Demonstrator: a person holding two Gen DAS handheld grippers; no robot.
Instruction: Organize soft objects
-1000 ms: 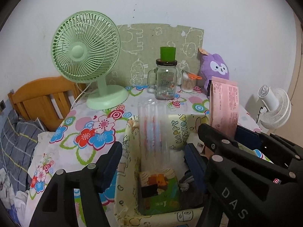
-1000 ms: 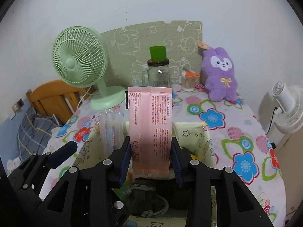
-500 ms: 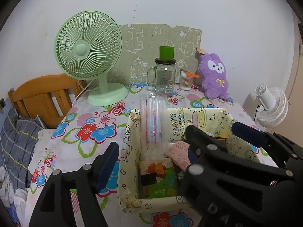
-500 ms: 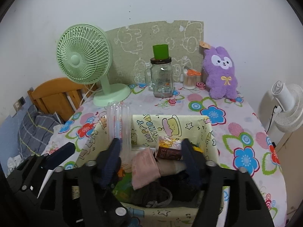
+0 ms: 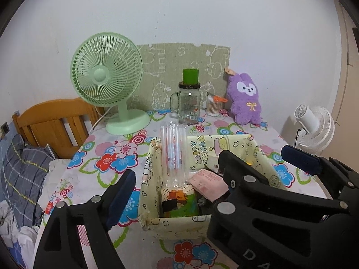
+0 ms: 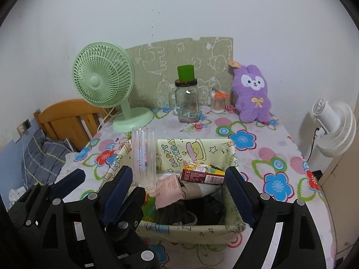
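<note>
A yellow cartoon-print fabric basket [image 5: 179,224] [image 6: 190,229] sits on the floral table. Inside it a pink pack [image 5: 208,181] [image 6: 168,188] lies flat and free. A clear plastic sleeve [image 5: 172,154] [image 6: 143,154] stands in its left corner, beside a brown carton [image 6: 202,174] and a green packet [image 5: 179,204]. My right gripper [image 6: 179,172] [image 5: 262,159] hovers over the basket's near side, jaws opening, nothing gripped. My left gripper [image 5: 177,179] [image 6: 103,186], just left of it, is also opening and holds nothing. A purple plush toy [image 5: 245,98] [image 6: 253,94] sits at the back right.
A green desk fan [image 5: 107,83] stands at the back left. A glass mug jar [image 5: 188,105] topped with a green cup and a swab jar [image 5: 214,105] are behind the basket. A white fan [image 6: 334,125] stands off the table's right edge, and a wooden bed [image 5: 53,121] lies left.
My right gripper let go of the upright pink pack, which now lies in the basket. Both grippers widened and drew back and up from the basket.
</note>
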